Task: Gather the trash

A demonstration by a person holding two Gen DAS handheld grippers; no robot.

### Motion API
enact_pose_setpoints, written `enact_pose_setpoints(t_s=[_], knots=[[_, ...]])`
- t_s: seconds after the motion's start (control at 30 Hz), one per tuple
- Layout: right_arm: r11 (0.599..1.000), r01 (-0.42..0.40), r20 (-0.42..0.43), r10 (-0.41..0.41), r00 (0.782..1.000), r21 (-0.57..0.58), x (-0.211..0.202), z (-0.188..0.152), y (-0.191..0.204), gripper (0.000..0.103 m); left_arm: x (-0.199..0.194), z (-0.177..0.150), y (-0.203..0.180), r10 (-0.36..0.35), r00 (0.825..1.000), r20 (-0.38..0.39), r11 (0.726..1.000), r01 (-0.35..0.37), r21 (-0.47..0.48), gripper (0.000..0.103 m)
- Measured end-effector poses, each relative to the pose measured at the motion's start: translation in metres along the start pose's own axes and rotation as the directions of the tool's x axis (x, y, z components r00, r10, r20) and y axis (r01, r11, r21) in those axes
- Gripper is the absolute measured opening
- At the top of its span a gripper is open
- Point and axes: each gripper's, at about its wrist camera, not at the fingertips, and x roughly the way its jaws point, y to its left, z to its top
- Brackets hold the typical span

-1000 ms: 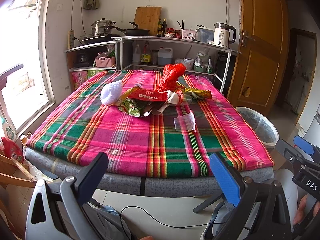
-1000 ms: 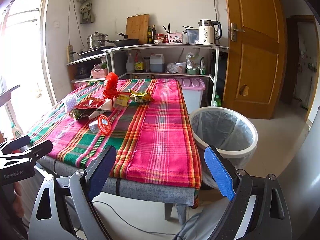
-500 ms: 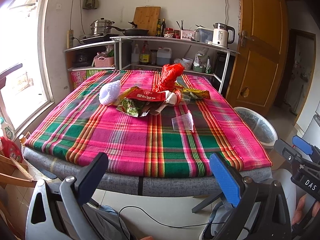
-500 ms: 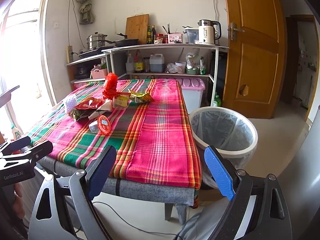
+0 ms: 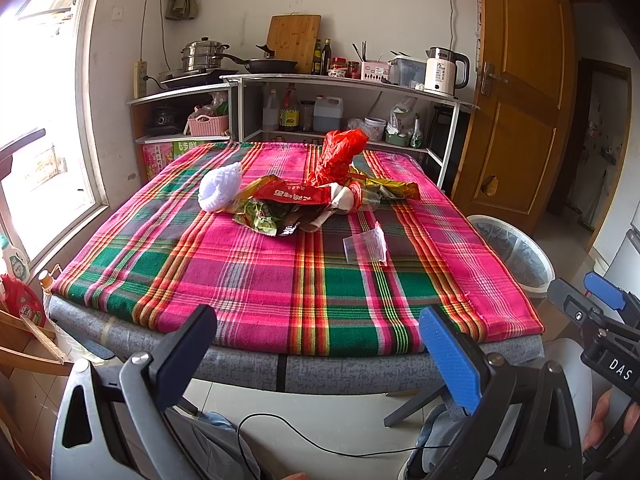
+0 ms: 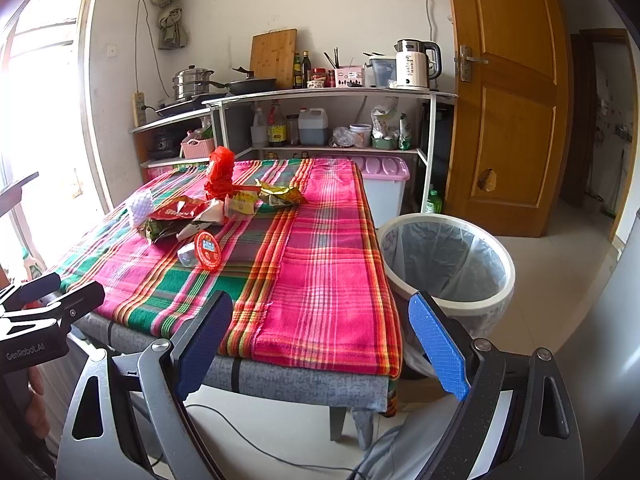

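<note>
Left gripper [image 5: 318, 350]: one. Jaws spread wide, nothing between them, touching nothing; held off the near edge of the tabletop [image 5: 256, 276], short of the plaid cloth.

Right gripper [image 6: 320, 346]: one. Jaws spread wide, empty, touching nothing; held off the near corner of the tabletop, with the waste bin [image 6: 448, 264] just beyond its right finger.

Change since the earlier frames: very slight. The left wrist view has drifted a little, so the tabletop sits a touch lower and nearer; the right wrist view is all but the same. Both grippers stay as wide as before. No trash has moved.

Trash, all on the tabletop:
- Red plastic bag [image 5: 340, 154], one, crumpled and standing up at the far side of the heap.
- White foam net sleeve [image 5: 220, 190], one, at the window end of the heap.
- Red snack wrapper [image 5: 294, 195], one, across the middle of the heap.
- Green wrapper [image 5: 258, 218], one, under the red wrapper's near edge.
- Gold-yellow wrapper [image 5: 390, 189], one, at the door end of the heap.
- Clear plastic bag [image 5: 366, 245], one, lying apart from the heap, nearer the grippers.
- Red round lid [image 6: 207, 251], one, propped on edge near that clear bag.

Waste bin: one, white, lined, on the floor just beside the door side of the tabletop.
</note>
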Motion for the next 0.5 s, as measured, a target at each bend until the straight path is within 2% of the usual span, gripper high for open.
enact_pose_setpoints(t_s=[0.5], knots=[[1.0, 0.001, 0.003, -0.001, 1.0, -0.003, 0.0001, 0.0012, 0.0004, 0.09, -0.0014, 0.0012, 0.0013, 0.002, 1.0, 0.004, 1.0, -0.002, 0.0, 0.103]])
